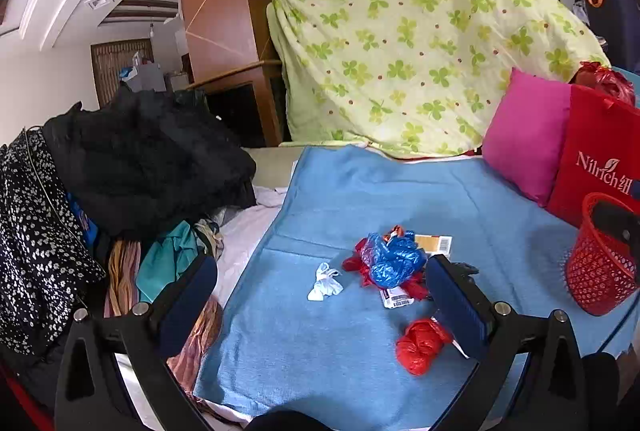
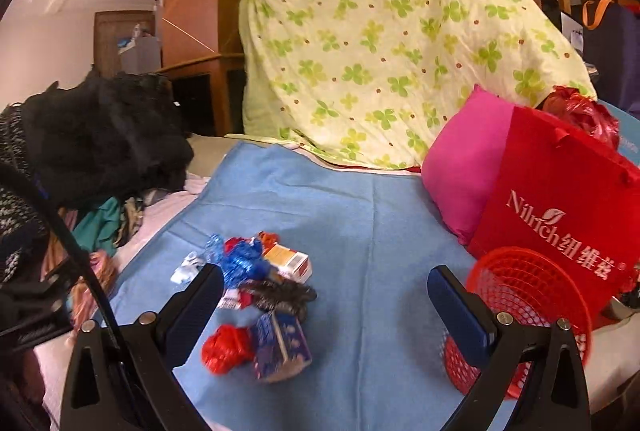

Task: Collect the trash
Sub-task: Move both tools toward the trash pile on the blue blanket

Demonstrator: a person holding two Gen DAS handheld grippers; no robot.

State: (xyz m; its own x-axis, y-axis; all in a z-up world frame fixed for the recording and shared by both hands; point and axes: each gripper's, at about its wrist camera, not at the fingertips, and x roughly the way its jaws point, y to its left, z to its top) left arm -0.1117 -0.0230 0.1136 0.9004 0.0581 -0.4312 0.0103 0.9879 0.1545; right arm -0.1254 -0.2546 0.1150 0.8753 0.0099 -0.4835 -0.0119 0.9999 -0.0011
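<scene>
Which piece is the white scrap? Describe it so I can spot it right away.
Find the blue blanket and the trash pile on it. The white scrap lies just left of that pile, apart from it: small, crumpled, and the only plain white piece among red and blue plastic.

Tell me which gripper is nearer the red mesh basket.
Right. The right gripper has the red mesh basket directly beside its right finger, partly behind it. The left gripper sees the basket farther off at its right, beyond the trash pile.
</scene>
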